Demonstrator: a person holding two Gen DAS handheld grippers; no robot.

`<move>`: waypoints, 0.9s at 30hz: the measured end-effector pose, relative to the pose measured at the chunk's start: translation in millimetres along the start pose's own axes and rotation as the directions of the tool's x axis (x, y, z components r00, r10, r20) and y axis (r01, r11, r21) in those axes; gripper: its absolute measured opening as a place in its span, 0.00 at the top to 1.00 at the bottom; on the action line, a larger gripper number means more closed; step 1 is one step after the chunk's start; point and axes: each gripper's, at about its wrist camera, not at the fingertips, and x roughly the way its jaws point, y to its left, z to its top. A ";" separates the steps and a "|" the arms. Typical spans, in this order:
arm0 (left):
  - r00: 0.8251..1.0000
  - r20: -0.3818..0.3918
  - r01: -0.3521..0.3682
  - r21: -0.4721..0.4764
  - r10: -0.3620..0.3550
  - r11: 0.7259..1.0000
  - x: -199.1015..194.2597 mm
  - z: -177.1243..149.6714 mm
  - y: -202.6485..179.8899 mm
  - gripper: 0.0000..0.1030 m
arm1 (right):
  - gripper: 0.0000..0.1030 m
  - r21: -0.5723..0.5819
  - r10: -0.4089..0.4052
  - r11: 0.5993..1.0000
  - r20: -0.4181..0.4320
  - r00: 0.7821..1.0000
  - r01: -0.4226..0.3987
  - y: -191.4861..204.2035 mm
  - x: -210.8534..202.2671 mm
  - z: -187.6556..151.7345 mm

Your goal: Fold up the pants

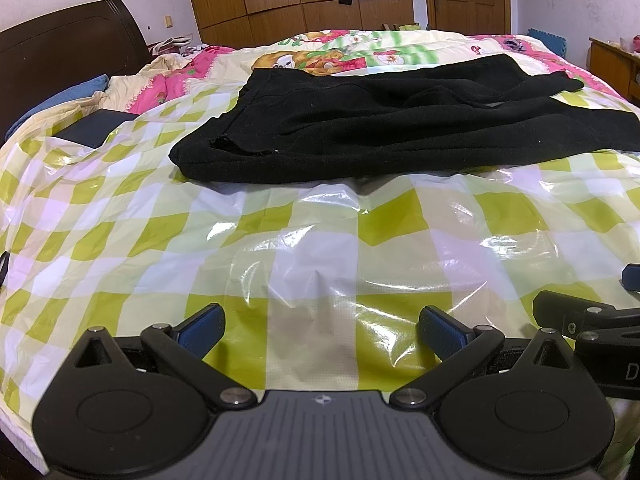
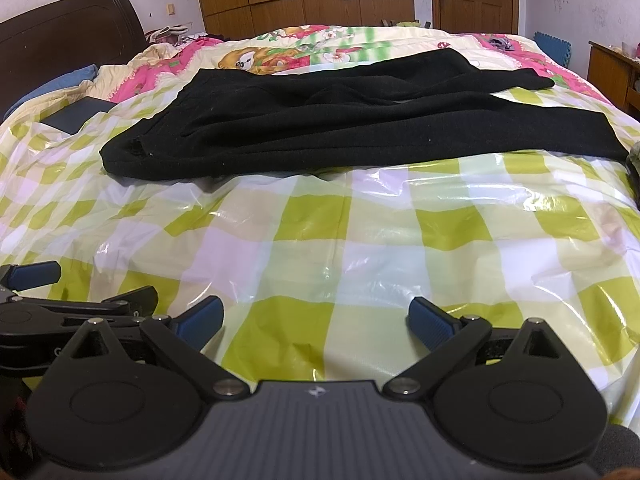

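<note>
Lying well ahead: pants [image 1: 400,120] | both fingers [image 2: 432,322] spread, empty

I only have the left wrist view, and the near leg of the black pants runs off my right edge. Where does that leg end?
Observer: In the right wrist view, the pants end with the near hem lying on the checked sheet.
Operator: Are the right jaws open?
Observer: Yes. The right gripper has its jaws wide apart, with nothing between them.
Operator: Anything beside that hem?
Observer: A dark bundle sits just past it, too cut off to identify.
</note>
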 end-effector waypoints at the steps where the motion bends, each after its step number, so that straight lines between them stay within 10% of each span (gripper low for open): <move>1: 1.000 0.000 0.000 0.000 0.000 1.000 0.0 0.0 0.0 0.00 | 0.04 0.000 0.000 1.000 0.000 1.000 0.000 0.0 0.1 0.0; 27: 1.000 -0.001 0.001 -0.001 -0.001 1.000 0.7 -0.3 -0.7 0.00 | 0.05 -0.007 -0.005 1.000 -0.005 1.000 0.005 1.0 1.4 0.2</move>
